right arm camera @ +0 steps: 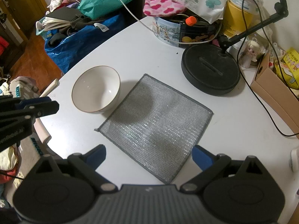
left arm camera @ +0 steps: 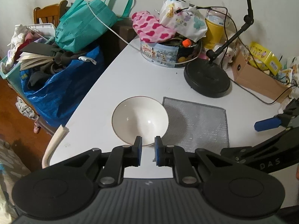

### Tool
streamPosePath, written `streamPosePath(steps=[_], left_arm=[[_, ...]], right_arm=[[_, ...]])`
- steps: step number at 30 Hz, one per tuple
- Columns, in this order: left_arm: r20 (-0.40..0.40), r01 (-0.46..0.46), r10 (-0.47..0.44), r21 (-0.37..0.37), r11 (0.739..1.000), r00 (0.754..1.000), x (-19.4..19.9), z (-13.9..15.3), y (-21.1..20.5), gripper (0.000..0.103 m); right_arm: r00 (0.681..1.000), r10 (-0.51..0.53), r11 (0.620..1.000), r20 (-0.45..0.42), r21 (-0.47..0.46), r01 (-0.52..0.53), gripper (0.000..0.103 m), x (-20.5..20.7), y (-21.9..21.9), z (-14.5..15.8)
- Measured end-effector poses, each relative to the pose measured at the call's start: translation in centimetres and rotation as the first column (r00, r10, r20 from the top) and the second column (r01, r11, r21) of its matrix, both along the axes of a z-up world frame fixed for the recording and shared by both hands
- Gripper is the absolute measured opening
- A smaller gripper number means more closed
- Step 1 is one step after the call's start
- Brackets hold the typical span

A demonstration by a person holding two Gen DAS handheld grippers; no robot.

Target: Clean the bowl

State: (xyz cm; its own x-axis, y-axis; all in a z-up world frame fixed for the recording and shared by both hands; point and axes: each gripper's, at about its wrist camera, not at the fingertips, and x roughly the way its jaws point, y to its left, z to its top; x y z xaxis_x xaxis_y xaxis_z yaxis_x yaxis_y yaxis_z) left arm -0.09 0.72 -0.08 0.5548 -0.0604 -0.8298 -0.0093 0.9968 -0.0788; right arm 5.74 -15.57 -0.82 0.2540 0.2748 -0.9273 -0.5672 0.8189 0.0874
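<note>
Two grippers hang over the near edge of the white worktop, and neither has anything in it yet. Nearest, the right gripper has its jaws spread wide above the near corner of the grey mesh scrubbing cloth, which lies flat; I'd say the best way is to come down on that corner and pinch an edge rather than press into the middle. The left gripper is tilted down over the near rim of the white bowl, its jaws drawn almost together with a narrow gap, touching nothing as far as I can tell. It would need to open to steady that rim. The bowl sits upright, touching the cloth's left edge. Beyond stand a black lamp base and a biscuit tin.
</note>
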Motion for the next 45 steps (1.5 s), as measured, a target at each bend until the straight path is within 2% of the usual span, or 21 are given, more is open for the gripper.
streamPosePath(steps=[4,6,8,19,45], left_arm=[[-0.004,-0.003,0.003,-0.023,1.0,1.0,-0.2,-0.2,2.0,0.012],[0.0,-0.002,0.002,0.044,0.999,1.0,-0.5,-0.4,0.8,0.012],[-0.015,0.002,0.0,0.077,0.997,1.0,-0.1,-0.7,0.2,0.012],[-0.047,0.0,0.001,0.031,1.0,0.999,0.5,-1.1,0.3,0.012],[-0.023,-0.004,0.006,0.045,0.999,1.0,0.4,-0.7,0.7,0.012]], right_arm=[[1.0,0.0,1.0,-0.004,0.002,0.0,0.099,-0.1,-0.1,-0.1],[1.0,0.0,1.0,-0.007,0.003,0.0,0.099,-0.2,-0.1,-0.2],[1.0,-0.001,1.0,-0.009,0.004,0.001,0.099,-0.2,-0.2,-0.2],[1.0,-0.005,1.0,-0.01,0.001,0.005,0.099,-0.1,0.0,-0.1],[1.0,-0.001,1.0,-0.004,-0.002,0.001,0.099,-0.1,0.0,-0.1]])
